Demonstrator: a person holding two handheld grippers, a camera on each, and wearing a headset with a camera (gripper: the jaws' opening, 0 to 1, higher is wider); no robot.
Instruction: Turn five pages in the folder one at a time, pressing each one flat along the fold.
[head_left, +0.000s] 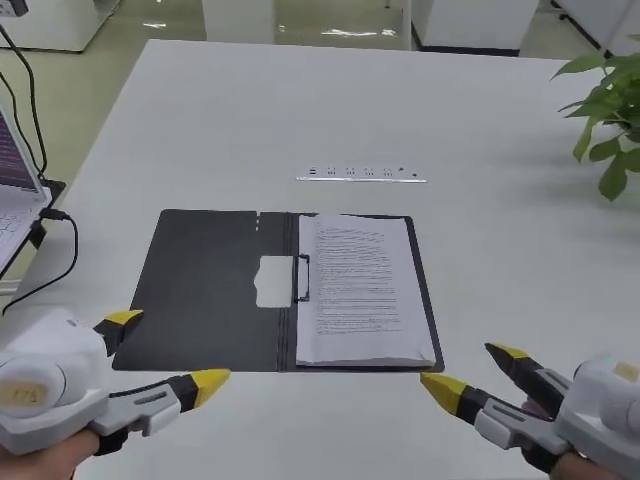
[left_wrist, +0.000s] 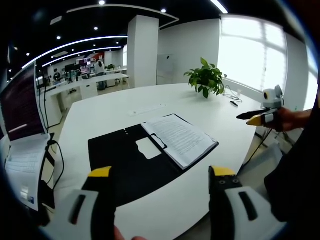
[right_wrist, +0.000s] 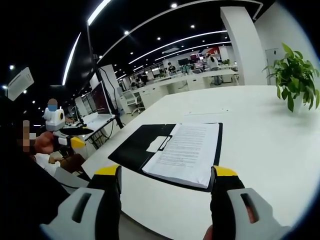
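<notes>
The left gripper (head_left: 168, 349) occupies the lower left of the head view, held in a hand. Its yellow-tipped jaws stand spread apart with nothing between them. The right gripper (head_left: 472, 368) occupies the lower right. Its jaws are likewise parted and empty. Both grippers sit short of the folder (head_left: 210, 290) and touch neither it nor each other.

The folder lies open and flat on the white tabletop (head_left: 480, 200), in the middle of the frame:
- Left half — a black inner cover, bare except for a white patch (head_left: 275, 280) just beside the spine.
- Spine — a black clip (head_left: 302, 278) stands along it.
- Right half — a stack of printed pages (head_left: 355, 290), lying flat with the text side up.

A socket strip (head_left: 360, 175) is set in the tabletop above the folder, at upper centre. A green plant (head_left: 610, 120) shows at the upper right edge. A laptop (head_left: 15, 200) shows at the left edge, with a black cable (head_left: 60, 260) running beside it.
</notes>
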